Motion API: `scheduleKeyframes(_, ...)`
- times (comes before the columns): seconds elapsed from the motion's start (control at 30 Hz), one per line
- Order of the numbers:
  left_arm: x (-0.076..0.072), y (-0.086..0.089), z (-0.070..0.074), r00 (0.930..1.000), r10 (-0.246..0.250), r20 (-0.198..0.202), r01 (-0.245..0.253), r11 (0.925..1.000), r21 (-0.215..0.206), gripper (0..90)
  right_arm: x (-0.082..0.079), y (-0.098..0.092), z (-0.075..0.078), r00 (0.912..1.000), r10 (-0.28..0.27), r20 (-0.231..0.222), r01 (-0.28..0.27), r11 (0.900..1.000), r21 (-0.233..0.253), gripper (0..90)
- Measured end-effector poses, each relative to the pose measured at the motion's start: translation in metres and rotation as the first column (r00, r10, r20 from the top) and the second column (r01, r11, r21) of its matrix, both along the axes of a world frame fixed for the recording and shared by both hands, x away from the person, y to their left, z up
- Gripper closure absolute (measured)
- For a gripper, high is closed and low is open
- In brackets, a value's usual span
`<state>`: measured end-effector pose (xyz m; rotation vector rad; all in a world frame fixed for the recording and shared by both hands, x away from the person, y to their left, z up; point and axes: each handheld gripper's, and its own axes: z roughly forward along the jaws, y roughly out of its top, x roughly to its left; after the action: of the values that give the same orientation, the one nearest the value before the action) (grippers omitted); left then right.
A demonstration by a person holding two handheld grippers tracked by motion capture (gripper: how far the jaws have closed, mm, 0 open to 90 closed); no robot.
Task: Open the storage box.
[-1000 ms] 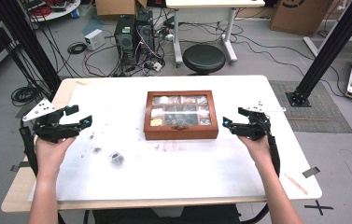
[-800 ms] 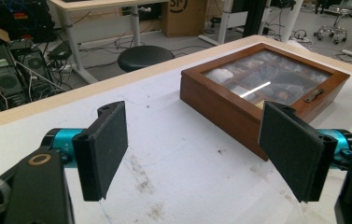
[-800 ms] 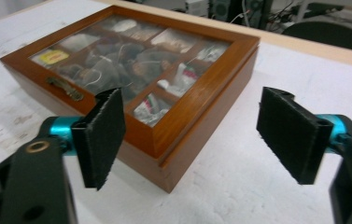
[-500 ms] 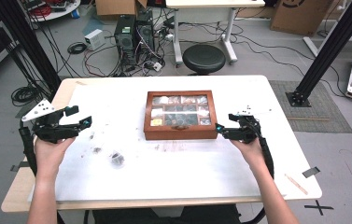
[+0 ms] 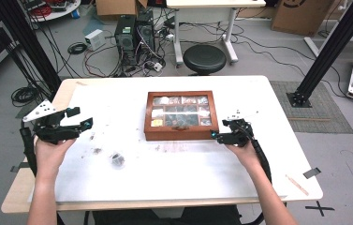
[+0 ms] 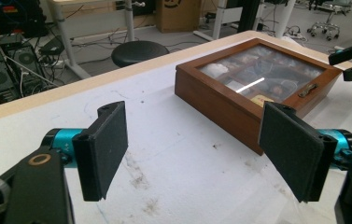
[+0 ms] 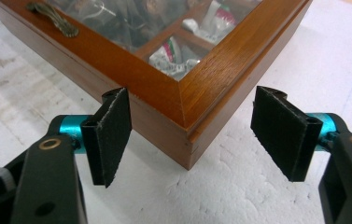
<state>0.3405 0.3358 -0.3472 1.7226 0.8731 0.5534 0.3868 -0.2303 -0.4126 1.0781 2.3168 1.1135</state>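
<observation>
A wooden box with a glass lid [image 5: 180, 115] lies shut on the white table [image 5: 239, 164]; small wrapped items show in its compartments. A metal handle [image 7: 52, 18] sits on its front edge. My right gripper [image 5: 216, 136] is open at the box's near right corner [image 7: 187, 140], which stands between its jaws without touching them. My left gripper [image 5: 86, 123] is open over the table's left side, well clear of the box [image 6: 257, 88], with nothing between its pads [image 6: 103, 149].
A small dark object [image 5: 117, 159] and scattered dirty marks [image 5: 97, 151] lie on the table between the left gripper and the box. Behind the table stand a black stool [image 5: 205, 59], computer towers [image 5: 134, 35] and loose cables.
My right gripper has moved left and slightly nearer, up to the box's near right corner. The left gripper has stayed in place.
</observation>
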Motion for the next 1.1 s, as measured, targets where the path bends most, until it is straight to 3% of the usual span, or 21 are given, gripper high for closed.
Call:
scheduleKeyframes(0.13, 0.0, 0.0, 0.0, 1.0, 0.001, -0.001, -0.001, 1.0, 0.0, 24.1, 0.0, 0.002, -0.003, 0.9999, 0.008, -0.009, -0.008, 1.0, -0.012, 34.9)
scheduleKeyframes(0.4, 0.0, -0.001, -0.001, 1.0, 0.003, -0.004, -0.003, 1.0, 0.005, 24.2, 0.001, 0.009, -0.009, 0.9997, 0.014, -0.021, -0.015, 0.998, -0.059, 36.8)
scheduleKeyframes(0.9, 0.001, -0.002, -0.002, 0.9999, -0.001, -0.012, 0.001, 1.0, 0.004, 24.2, -0.004, 0.013, -0.007, 0.9993, 0.011, 0.035, -0.007, 0.993, -0.114, 42.0)
scheduleKeyframes(1.1, 0.001, -0.001, -0.002, 0.9999, 0.004, -0.015, -0.004, 1.0, -0.003, 24.2, -0.005, 0.012, -0.005, 0.9988, 0.005, 0.049, 0.001, 0.994, -0.109, 43.6)
